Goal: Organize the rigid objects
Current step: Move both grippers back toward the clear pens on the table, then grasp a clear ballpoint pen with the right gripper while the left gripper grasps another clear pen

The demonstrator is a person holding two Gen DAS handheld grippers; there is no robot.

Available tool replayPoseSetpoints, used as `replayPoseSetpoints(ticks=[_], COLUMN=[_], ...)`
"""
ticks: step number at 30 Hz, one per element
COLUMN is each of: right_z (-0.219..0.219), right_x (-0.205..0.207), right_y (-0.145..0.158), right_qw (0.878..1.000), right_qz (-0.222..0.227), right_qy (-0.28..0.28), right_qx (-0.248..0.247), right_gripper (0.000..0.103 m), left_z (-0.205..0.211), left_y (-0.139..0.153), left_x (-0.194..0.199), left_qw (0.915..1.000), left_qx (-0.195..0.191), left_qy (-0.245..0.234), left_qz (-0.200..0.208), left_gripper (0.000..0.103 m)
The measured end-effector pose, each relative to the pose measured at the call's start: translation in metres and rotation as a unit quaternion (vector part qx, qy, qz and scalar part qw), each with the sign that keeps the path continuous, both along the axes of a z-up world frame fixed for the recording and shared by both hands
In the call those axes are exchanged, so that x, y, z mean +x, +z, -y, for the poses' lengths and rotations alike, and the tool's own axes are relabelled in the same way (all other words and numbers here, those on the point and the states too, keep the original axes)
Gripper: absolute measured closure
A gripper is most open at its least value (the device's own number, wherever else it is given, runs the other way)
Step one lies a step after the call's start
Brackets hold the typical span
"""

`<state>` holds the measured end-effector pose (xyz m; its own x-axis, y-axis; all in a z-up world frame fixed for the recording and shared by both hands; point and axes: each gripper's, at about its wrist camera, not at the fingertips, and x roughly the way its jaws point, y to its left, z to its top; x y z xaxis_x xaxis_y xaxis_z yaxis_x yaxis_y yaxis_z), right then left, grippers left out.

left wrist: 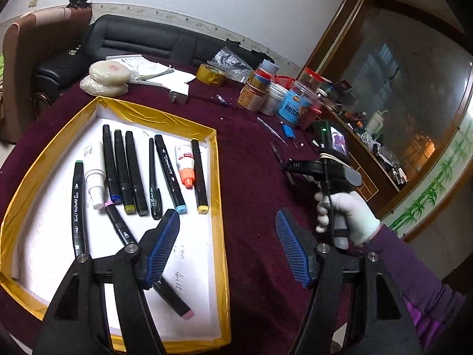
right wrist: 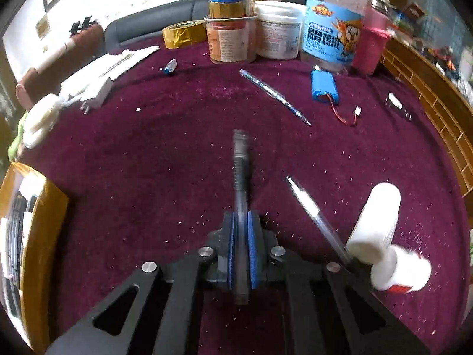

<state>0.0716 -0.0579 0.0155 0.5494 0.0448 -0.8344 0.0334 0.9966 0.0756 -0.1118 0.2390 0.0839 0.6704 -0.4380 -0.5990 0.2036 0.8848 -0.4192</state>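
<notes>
A gold-edged white tray (left wrist: 217, 177) holds several black markers (left wrist: 134, 174), a white bottle (left wrist: 94, 177) and an orange-capped glue bottle (left wrist: 186, 165). My left gripper (left wrist: 227, 245) is open and empty, above the tray's right edge; a pink-capped marker (left wrist: 174, 301) lies under its left finger. My right gripper (right wrist: 241, 236) is shut on a clear pen (right wrist: 241, 171), which points forward above the maroon cloth. The right gripper's handle, in a white-gloved hand (left wrist: 348, 216), shows in the left wrist view. The tray's corner (right wrist: 38, 207) shows at the left of the right wrist view.
On the cloth lie a clear pen (right wrist: 316, 216), a white bottle (right wrist: 375, 219), another pen (right wrist: 275, 96), a blue battery pack (right wrist: 323, 84) and a white charger (right wrist: 94, 90). Jars (right wrist: 278, 29) and gold tape (right wrist: 183, 34) stand at the far edge.
</notes>
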Motion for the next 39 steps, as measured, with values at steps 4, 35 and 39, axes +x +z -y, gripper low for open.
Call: replayPoseSetpoints(ticks=[4, 35, 39], right_z=[0.000, 0.079, 0.087], right_x=[-0.034, -0.035, -0.060], right_y=[-0.002, 0.003, 0.002], right_qw=[0.995, 0.999, 1.000], right_qz=[-0.028, -0.005, -0.015], right_qy=[0.027, -0.002, -0.008], right_qx=[0.087, -0.036, 0.018], right_gripper=[0.096, 0.093, 0.094], left_z=[0.005, 0.083, 0.090], left_y=[-0.004, -0.026, -0.028], left_x=[0.006, 0.000, 0.004], left_qw=[0.9999, 0.9922, 0.9910], left_qx=[-0.004, -0.005, -0.008], left_qy=[-0.008, -0.104, -0.109], left_qz=[-0.005, -0.068, -0.077], left_gripper=[0.036, 0.036, 0.036])
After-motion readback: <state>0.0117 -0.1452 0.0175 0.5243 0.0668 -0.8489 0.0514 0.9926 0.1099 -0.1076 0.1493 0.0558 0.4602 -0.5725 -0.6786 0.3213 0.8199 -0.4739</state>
